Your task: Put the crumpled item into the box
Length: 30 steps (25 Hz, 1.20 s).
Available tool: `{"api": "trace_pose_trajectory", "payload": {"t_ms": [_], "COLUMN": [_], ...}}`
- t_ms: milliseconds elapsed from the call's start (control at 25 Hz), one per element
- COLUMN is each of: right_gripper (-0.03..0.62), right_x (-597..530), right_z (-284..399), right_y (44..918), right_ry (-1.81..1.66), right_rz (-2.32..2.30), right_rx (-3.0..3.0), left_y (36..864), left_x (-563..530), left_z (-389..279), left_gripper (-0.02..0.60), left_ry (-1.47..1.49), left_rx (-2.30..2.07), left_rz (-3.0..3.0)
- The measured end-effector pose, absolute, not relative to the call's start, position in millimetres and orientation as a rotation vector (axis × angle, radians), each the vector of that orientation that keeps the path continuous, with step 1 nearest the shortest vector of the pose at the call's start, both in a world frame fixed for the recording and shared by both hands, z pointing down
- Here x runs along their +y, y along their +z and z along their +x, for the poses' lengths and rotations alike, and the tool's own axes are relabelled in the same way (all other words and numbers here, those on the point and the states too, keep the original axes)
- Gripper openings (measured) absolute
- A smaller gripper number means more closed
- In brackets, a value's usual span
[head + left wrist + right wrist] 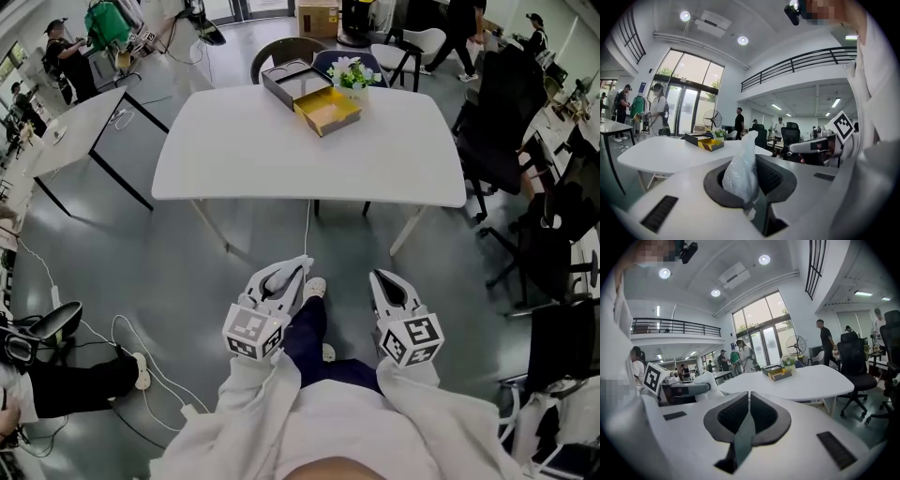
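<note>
My left gripper [300, 266] is shut on a crumpled, whitish translucent plastic item [742, 169] that sticks up between its dark pads. The same item [708, 380] shows at the left of the right gripper view. My right gripper [380, 277] is held beside it, jaws together with nothing between them [749, 398]. Both hang over the grey floor, well short of the white table [281, 155]. An open box with a yellow inside [329, 110] sits at the table's far side, beside a dark tray or lid [291, 81]. The box also appears in the left gripper view [710, 144].
A small bunch of flowers [352, 73] stands behind the box. Black office chairs [497, 122] crowd the right side. Another white table [80, 127] is at the left, with cables [127, 337] on the floor. Several people stand in the background.
</note>
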State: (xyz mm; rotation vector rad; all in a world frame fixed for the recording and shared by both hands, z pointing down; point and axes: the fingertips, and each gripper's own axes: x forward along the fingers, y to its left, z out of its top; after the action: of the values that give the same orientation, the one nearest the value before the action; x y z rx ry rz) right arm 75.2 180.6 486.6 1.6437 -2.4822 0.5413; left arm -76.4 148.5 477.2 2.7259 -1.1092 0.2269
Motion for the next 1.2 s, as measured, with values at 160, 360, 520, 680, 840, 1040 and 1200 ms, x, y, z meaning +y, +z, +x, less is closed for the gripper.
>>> {"api": "trace_pose_trajectory", "payload": {"t_ms": [160,360,520,680,840,1040,1200], "right_gripper": [0.037,0.037,0.038,0.038,0.038,0.038,0.038], "right_x": [141.1,83.2,42.6,8.0,-21.4,-49.8,-68.0], "right_z": [74.3,73.7,68.2,64.7,65.0,65.6,62.1], "right_y": [478.7,466.7,458.6,455.6,453.7,456.7,460.4], "right_ry": [0.544,0.522,0.524,0.523,0.517,0.521,0.522], "right_rz": [1.625,1.626,1.605,1.594,1.608,1.637,1.657], "right_rx": [-2.497,-2.515,-2.527,-2.521,-2.512,-2.493,-2.481], "left_y": [471.5,459.8,450.0,446.1,448.6,452.1,458.4], "left_x": [108.4,51.8,7.6,-31.3,-60.2,-91.1,-109.7], "left_z": [-76.0,-73.3,-70.2,-67.1,-62.6,-60.1,-61.9], "left_gripper": [0.061,0.061,0.061,0.061,0.061,0.061,0.061], "left_ry": [0.218,0.196,0.192,0.195,0.197,0.189,0.192], "left_rx": [-1.092,-1.066,-1.029,-0.993,-0.945,-0.903,-0.872], "left_rz": [2.718,2.744,2.770,2.786,2.794,2.801,2.804]}}
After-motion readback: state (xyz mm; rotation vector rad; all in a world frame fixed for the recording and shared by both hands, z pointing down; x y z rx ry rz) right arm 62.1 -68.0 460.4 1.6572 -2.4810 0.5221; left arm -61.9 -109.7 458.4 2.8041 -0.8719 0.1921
